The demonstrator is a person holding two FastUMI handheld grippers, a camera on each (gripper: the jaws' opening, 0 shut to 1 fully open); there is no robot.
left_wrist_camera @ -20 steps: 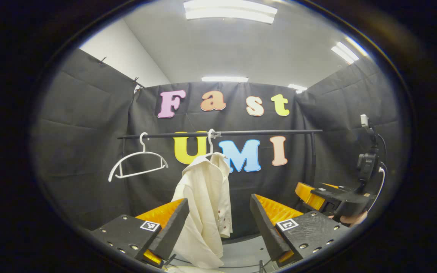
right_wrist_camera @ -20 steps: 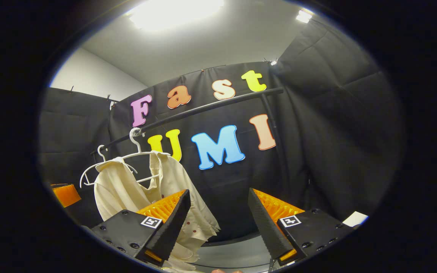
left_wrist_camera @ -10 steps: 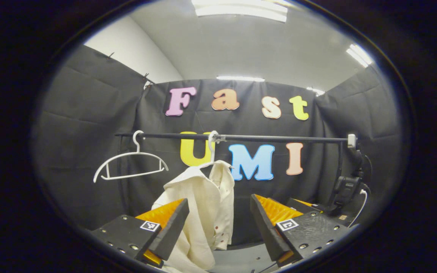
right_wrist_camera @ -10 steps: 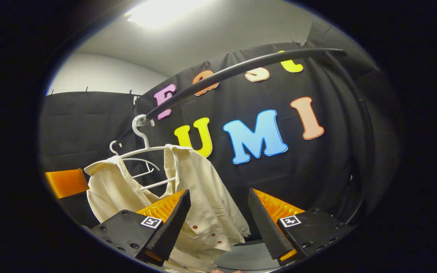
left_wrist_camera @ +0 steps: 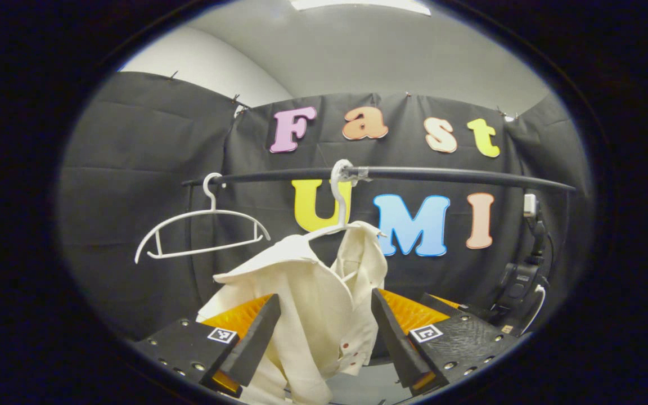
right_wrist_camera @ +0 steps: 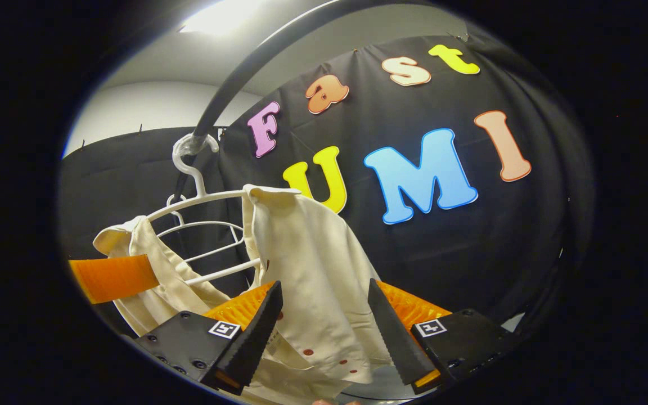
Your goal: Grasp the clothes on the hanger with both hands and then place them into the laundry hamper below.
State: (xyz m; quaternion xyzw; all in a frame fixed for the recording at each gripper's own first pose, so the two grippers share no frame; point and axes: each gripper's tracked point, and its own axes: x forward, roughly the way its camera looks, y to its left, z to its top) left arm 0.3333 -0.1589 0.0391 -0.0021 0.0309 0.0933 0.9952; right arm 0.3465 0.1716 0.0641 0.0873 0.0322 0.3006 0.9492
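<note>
A cream shirt [left_wrist_camera: 307, 292] with small red buttons hangs on a white hanger [left_wrist_camera: 340, 208] from a black rail [left_wrist_camera: 442, 175]. My left gripper [left_wrist_camera: 324, 343] is open, and the shirt's shoulder and front fall in the gap between its fingers. In the right gripper view the shirt [right_wrist_camera: 313, 264] drapes from the same hanger [right_wrist_camera: 194, 199]. One front panel hangs between the fingers of my open right gripper [right_wrist_camera: 324, 337]. A finger of the left gripper [right_wrist_camera: 111, 277] shows beside the shirt's far shoulder. Whether any finger touches cloth is unclear.
An empty white hanger [left_wrist_camera: 200, 232] hangs on the rail to the left of the shirt. The rail [right_wrist_camera: 228, 90] arches close overhead in the right gripper view. A black device with a cable [left_wrist_camera: 518, 278] stands off at the right. Black cloth walls close in all round.
Both grippers have moved in closer to the shirt and up under the rail. The shirt now lies between each gripper's fingers. Both have stayed open.
</note>
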